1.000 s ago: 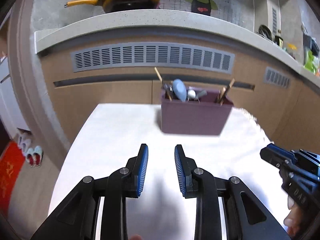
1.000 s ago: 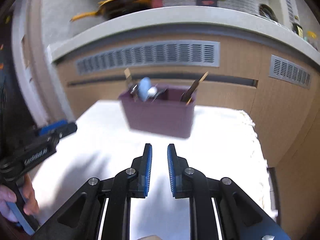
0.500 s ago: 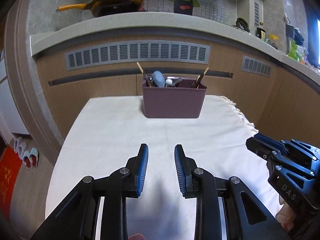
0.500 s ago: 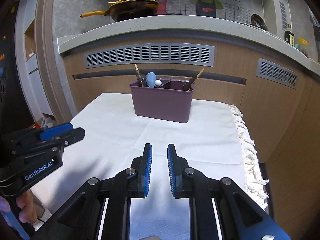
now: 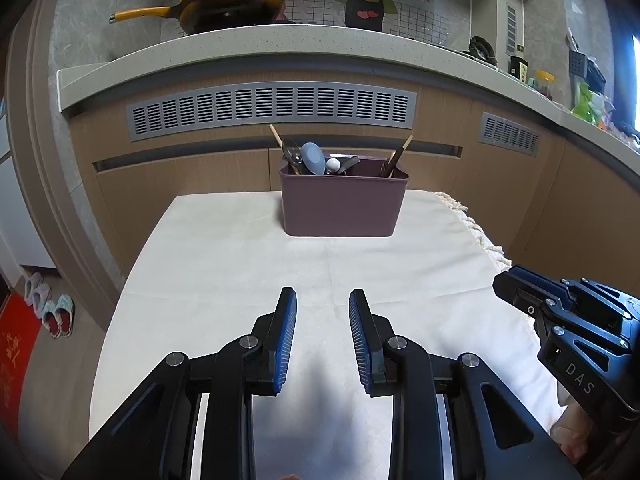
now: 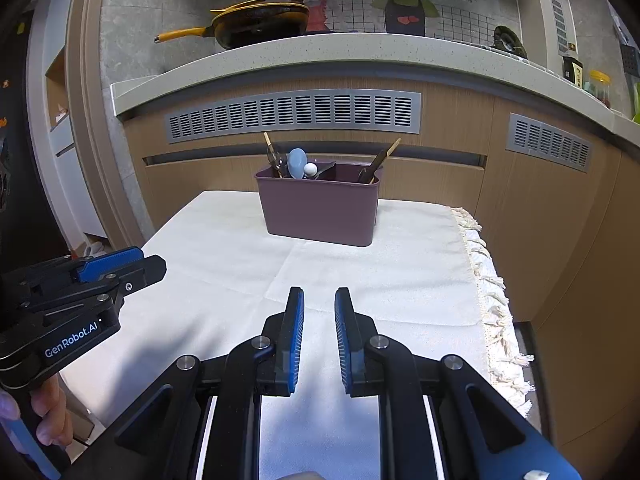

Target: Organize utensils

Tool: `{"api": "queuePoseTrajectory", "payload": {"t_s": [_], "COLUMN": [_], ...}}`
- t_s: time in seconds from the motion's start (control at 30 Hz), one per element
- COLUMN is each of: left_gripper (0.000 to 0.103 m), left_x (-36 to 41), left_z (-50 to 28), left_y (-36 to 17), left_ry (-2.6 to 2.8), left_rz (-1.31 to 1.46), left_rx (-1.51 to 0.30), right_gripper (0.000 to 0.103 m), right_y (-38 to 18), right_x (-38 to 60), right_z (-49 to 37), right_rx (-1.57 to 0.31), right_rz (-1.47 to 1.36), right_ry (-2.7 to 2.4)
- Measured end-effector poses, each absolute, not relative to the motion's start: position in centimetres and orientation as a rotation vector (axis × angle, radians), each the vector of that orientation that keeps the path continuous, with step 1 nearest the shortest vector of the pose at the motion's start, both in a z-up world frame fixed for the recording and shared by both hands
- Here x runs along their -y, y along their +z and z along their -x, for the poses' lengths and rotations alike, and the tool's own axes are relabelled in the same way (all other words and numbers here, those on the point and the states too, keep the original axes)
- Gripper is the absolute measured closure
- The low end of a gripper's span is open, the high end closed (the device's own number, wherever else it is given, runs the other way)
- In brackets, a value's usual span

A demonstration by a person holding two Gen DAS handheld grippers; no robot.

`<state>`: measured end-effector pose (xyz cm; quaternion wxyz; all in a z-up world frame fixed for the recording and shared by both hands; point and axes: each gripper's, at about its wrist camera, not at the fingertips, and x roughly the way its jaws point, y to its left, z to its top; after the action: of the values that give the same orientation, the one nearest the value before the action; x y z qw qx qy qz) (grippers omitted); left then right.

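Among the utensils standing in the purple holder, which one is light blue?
The spoon in the left part of the holder; the other utensils are dark or wooden.

One purple caddy [image 5: 343,205] stands on one white cloth [image 5: 248,264]. In it: one blue spoon [image 5: 313,158], one white-knobbed utensil [image 5: 333,165], at least two wooden sticks [image 5: 401,151]; its dark utensils cannot be counted. One yellow pan [image 5: 228,6]. Two claws: left [image 5: 322,336], right [image 6: 319,334].

A table covered by a cream cloth [image 5: 320,264] bears a purple utensil caddy [image 5: 343,206] at its far edge.
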<state>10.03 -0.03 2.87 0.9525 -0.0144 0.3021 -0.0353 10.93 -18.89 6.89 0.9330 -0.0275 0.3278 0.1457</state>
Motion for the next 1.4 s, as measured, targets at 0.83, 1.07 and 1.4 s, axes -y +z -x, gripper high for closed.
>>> {"api": "queuePoseTrajectory", "payload": {"t_s": [0.83, 1.07, 1.4], "left_gripper": [0.075, 0.075, 0.075], "left_x": [0.28, 0.36, 0.74], "left_z": [-9.84, -9.80, -9.41], "left_y": [2.68, 2.54, 2.37], "left_ry": [-0.072, -0.075, -0.073], "left_rz": [0.032, 0.035, 0.038], "left_rx": [-0.616, -0.620, -0.624], "right_gripper": [0.088, 0.088, 0.088], "right_y": [7.11, 7.08, 7.06], "right_x": [19.06, 19.17, 19.28], "right_z": [-10.71, -10.77, -10.77], "right_rx": [-0.671, -0.674, -0.675], "right_rz": [0.046, 0.043, 0.036], "right_ry": [0.291, 0.291, 0.285]}}
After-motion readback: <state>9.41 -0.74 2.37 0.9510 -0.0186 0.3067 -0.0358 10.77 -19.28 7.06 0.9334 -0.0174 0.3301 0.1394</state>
